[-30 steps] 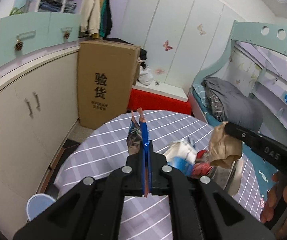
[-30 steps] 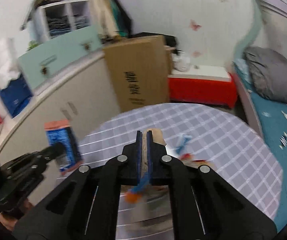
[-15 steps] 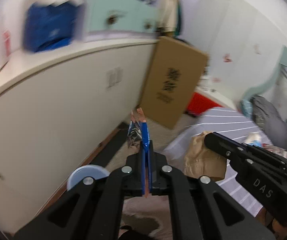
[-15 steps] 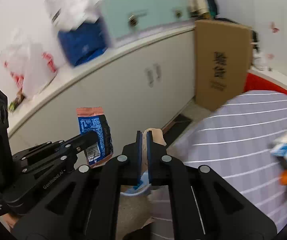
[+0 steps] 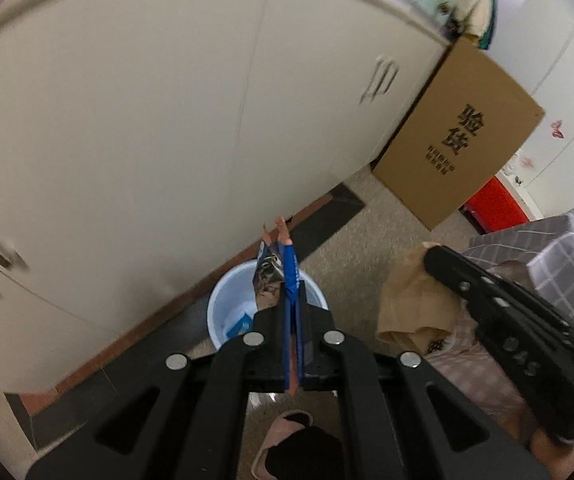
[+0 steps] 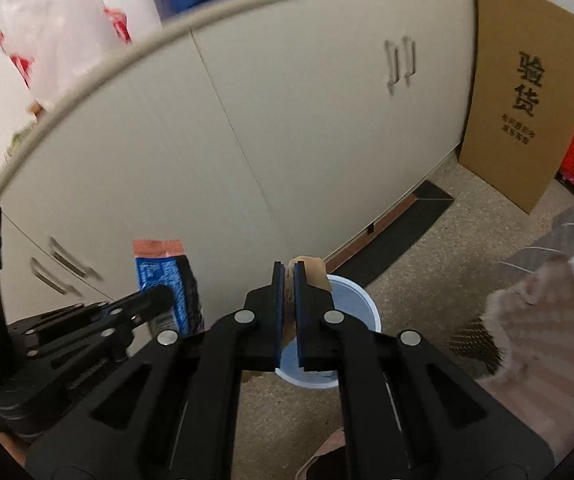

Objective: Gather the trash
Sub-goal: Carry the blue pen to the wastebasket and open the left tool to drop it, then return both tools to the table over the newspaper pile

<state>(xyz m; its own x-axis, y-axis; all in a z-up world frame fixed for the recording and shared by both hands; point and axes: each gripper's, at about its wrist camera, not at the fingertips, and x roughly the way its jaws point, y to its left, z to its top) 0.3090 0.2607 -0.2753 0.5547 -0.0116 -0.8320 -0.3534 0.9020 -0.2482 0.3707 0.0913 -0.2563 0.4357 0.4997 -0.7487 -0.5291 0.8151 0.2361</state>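
Left fingers: the left gripper (image 5: 293, 300) is clenched on a blue foil snack wrapper with an orange sealed end (image 5: 283, 268), which stands edge-on between the two black fingers (image 5: 313, 322).
Right fingers: the right gripper (image 6: 288, 280) pinches a crumpled brown paper bag (image 6: 313, 270); a narrow gap shows between its blue-lined pads (image 6: 279, 308), with the paper caught in it.
Wrapper position: in the left wrist view it sits directly over the round light-blue plastic bin (image 5: 223, 312); in the right wrist view the same wrapper (image 6: 165, 280) is held up in front of the cabinet doors, left of the bin.
Paper bag position: in the left wrist view the bag (image 5: 415, 304) hangs from the right gripper (image 5: 433, 254), to the right of the bin and apart from it.
Bin: it stands on the speckled floor (image 6: 467, 264) near the base of the cream cabinet (image 6: 287, 120); something blue lies inside it (image 5: 237, 324). In the right wrist view its rim (image 6: 363, 300) shows just behind the right fingers.
Surroundings: a tall brown cardboard box with black printed characters (image 5: 459, 136) leans by the cabinet's end; a red box (image 5: 495, 204) sits beyond it.
Bench: a corner of its grey checked cloth (image 5: 555, 256) shows at the right.
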